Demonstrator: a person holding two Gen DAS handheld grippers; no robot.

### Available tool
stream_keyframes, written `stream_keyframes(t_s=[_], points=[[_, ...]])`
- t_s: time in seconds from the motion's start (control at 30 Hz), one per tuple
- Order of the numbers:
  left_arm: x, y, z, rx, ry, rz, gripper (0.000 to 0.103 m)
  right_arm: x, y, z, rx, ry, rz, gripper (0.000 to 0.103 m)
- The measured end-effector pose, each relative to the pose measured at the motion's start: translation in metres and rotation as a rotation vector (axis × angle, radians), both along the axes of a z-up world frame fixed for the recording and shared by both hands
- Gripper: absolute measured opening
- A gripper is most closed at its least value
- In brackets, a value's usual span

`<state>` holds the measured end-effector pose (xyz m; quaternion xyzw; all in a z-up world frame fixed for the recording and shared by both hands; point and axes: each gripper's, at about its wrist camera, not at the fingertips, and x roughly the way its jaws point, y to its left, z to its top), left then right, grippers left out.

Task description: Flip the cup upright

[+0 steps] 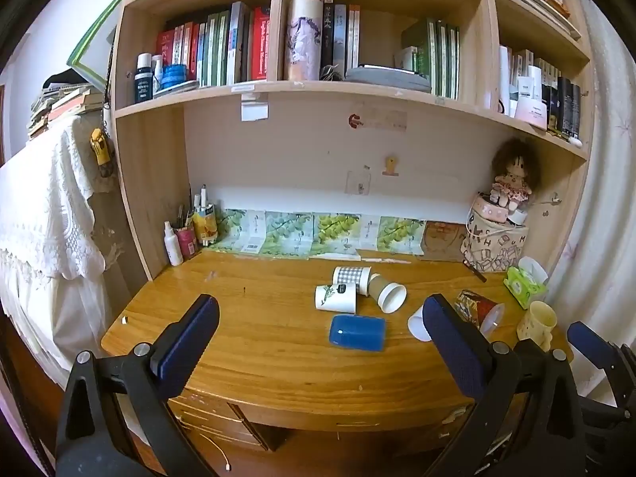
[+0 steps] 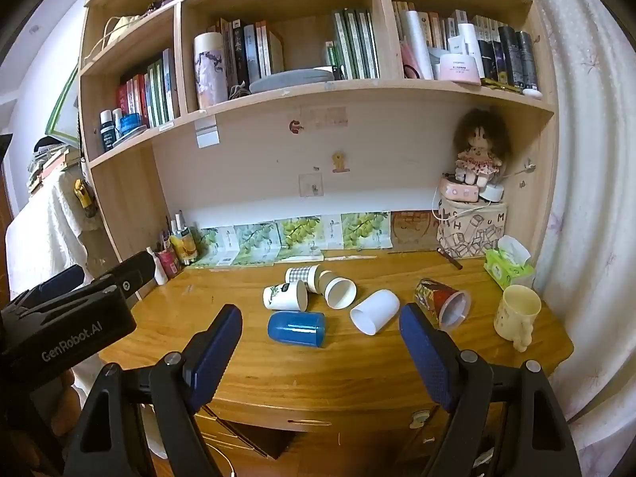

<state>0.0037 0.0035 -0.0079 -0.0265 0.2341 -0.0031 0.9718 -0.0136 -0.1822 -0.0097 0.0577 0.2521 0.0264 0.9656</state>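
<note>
Wooden counter (image 2: 278, 373) at frame centre, six cups on their sides. Blue cup (image 2: 296, 328) lies nearest, lower centre. Behind it a cluster: leaf-print cup (image 2: 284, 296), checked cup (image 2: 302, 274), tan cup (image 2: 337, 289), touching one another. Plain white cup (image 2: 375, 311) right of centre, mouth toward the camera; red patterned cup (image 2: 441, 301) just right of it. Cream mug (image 2: 516, 312) stands upright at far right. Left gripper (image 1: 318, 342) jaws spread wide, empty, above the near edge. Right gripper (image 2: 320, 342) likewise spread, empty.
</note>
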Motion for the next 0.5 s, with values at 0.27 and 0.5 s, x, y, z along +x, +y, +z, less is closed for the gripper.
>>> stream_keyframes(t_s=[0.27, 0.5], points=[[0.003, 0.014, -0.003, -0.023, 0.045, -0.024, 0.102, -0.001, 0.010, -0.001, -0.003, 0.055, -0.021, 0.082], [0.006, 0.030, -0.006, -0.023, 0.079, -0.033, 0.102, -0.003, 0.023, -0.004, -0.005, 0.104, -0.035, 0.082]])
